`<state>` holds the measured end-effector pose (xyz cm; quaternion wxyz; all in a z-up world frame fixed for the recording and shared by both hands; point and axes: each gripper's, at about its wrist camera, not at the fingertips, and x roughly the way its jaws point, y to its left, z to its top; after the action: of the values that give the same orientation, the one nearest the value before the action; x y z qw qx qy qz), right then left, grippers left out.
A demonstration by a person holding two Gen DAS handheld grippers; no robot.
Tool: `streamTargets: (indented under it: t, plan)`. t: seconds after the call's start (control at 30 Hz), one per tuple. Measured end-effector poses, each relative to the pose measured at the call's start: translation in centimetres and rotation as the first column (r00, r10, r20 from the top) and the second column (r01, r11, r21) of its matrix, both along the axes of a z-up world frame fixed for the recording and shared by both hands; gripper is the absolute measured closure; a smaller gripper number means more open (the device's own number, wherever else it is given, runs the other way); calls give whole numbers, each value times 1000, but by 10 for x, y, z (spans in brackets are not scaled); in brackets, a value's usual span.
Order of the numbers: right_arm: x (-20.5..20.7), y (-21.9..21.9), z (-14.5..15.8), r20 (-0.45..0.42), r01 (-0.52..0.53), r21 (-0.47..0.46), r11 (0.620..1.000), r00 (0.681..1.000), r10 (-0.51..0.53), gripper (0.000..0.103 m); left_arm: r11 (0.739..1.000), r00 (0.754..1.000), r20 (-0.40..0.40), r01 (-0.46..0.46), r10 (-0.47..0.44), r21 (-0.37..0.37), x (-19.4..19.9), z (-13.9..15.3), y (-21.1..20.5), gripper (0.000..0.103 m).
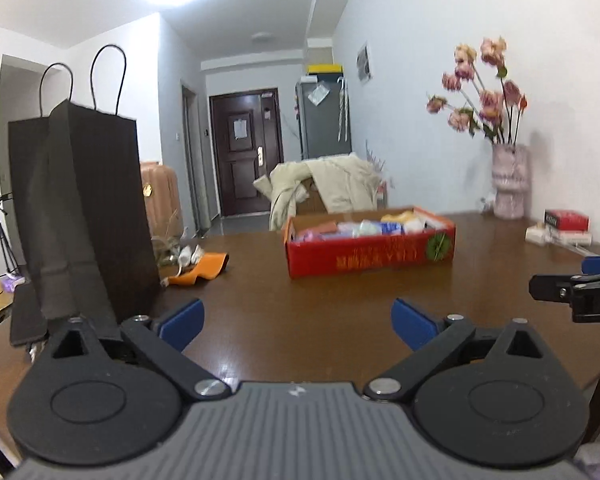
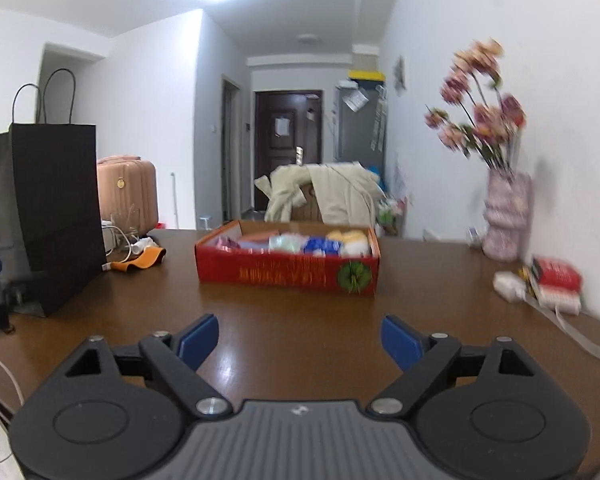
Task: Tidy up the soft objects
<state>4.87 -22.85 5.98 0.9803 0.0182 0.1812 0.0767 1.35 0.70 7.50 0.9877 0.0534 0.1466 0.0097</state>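
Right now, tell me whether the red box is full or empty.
Full: the red box is open-topped, with colourful soft packets filling it rim to rim.

You can't identify the soft packets (image 2: 300, 243) in the red box (image 2: 288, 274), and your right view blurs the flowers (image 2: 478, 108).

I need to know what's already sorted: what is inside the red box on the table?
The red box holds a row of soft packets: pink, pale green, blue and yellow-white. Only their tops show above the wall; anything beneath them and the box floor are hidden.
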Motion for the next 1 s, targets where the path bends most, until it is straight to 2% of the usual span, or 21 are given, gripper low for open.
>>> streamTargets:
  t: [0.13,0.37,1.0]
  plan:
    - [-9,1,-9,-46,-5,31,999,999,6,15,998,999,-10,-52,51,-32,3,0,10,1]
    - [-7,-5,-10,-61,27,37,999,998,-25,14,999,999,2,-38,38,-38,5,2,12,1]
    - [-6,0,-9,-57,-25,27,999,998,26,12,998,999,2,-36,36,-56,6,3,15,1]
